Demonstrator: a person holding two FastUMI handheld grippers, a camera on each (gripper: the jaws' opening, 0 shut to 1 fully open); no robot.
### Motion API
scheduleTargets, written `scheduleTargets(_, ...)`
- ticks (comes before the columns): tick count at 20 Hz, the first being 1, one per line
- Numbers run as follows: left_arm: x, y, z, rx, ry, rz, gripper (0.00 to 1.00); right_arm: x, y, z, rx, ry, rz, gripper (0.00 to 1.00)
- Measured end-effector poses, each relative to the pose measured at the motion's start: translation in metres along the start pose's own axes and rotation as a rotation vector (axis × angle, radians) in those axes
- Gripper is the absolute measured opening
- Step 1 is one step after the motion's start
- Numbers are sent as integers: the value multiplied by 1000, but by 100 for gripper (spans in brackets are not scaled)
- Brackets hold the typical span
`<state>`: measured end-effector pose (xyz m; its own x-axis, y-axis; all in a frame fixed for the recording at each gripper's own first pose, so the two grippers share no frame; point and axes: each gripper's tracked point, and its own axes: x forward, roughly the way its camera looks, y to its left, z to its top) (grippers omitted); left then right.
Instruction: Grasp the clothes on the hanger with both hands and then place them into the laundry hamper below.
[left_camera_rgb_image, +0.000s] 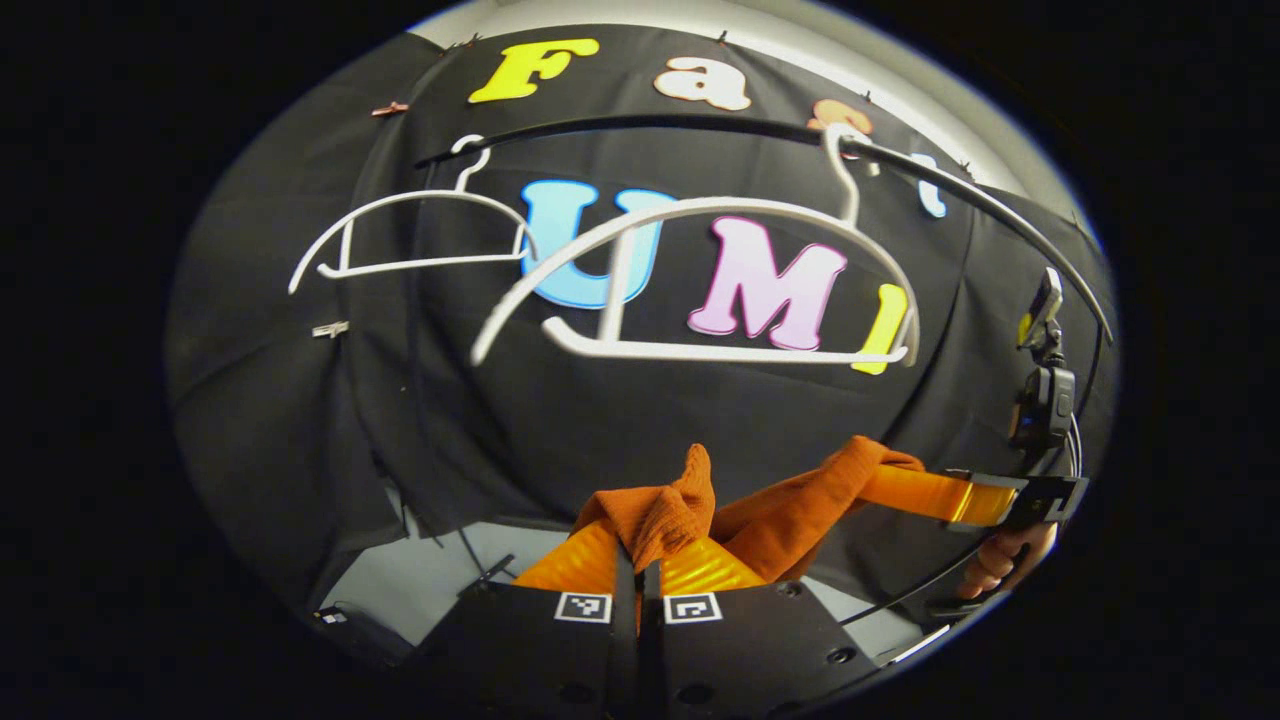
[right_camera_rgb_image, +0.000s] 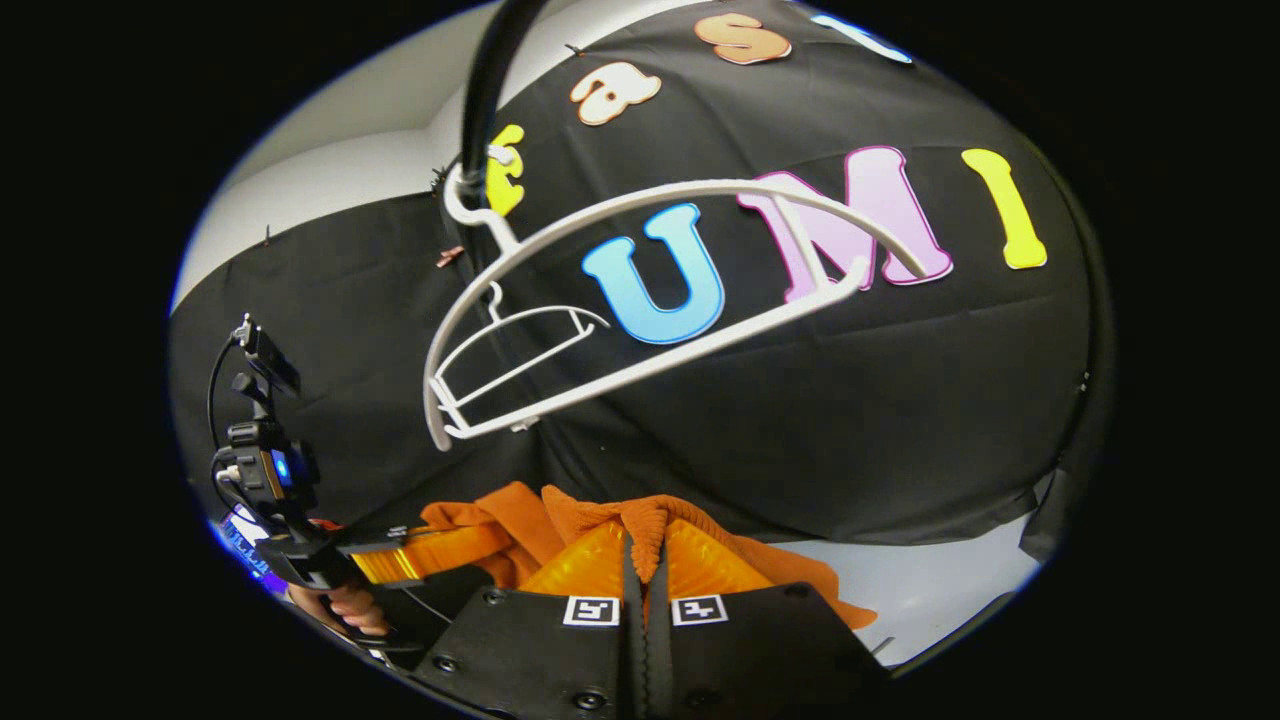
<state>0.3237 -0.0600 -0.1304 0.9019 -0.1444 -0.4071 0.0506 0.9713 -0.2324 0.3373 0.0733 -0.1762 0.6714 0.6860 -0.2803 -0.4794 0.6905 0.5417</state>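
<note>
Both tongs, left tongs (left_camera_rgb_image: 640, 560) and right tongs (right_camera_rgb_image: 645, 560), are clamped on the soft, limp orange garment (left_camera_rgb_image: 790, 515), best pinched at bunched folds.

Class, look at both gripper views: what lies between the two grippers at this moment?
The orange garment spans between them, pinched by the left gripper and the right gripper, below the bare white hanger. Both views show it.

Black cloth (left_camera_rgb_image: 300, 400) hangs in folds as the booth's wall, a dark curved rail (left_camera_rgb_image: 640, 125) across it, pale wall (right_camera_rgb_image: 330, 180) above, light floor (right_camera_rgb_image: 940, 580) below.
</note>
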Motion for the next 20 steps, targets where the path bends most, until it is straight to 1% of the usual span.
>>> scheduleTargets(1, -3, -9, 5, -2, -20, -25, 5, -1, 9, 4, 3, -7, 20, 8)
scheduleTargets(2, -4, -16, 10, -6, -41, -47, 5, -2, 14, 5, 3, -12, 37, 5)
scheduleTargets(3, -4, -21, 12, -9, -56, -63, 5, -2, 17, 4, 2, -11, 47, 5)
scheduleTargets(5, 2, -27, 3, -6, -47, -79, 5, -1, 16, -9, 4, 9, 47, 4)
scheduleTargets(7, 11, -29, -17, 2, -20, -79, 5, 4, 7, -30, 3, 49, 31, 5)
scheduleTargets(10, 31, -25, -56, -8, 32, -76, 5, 15, -16, -69, -4, 127, -10, 5)
scheduleTargets(14, 60, -9, -114, -60, 118, -61, 5, 25, -52, -123, -22, 235, -82, 5)
scheduleTargets(18, 87, 17, -173, -87, 234, -3, 5, 32, -97, -179, -62, 349, -189, 5)
scheduleTargets(20, 100, 23, -203, -66, 297, 29, 5, 33, -117, -204, -70, 403, -242, 5)
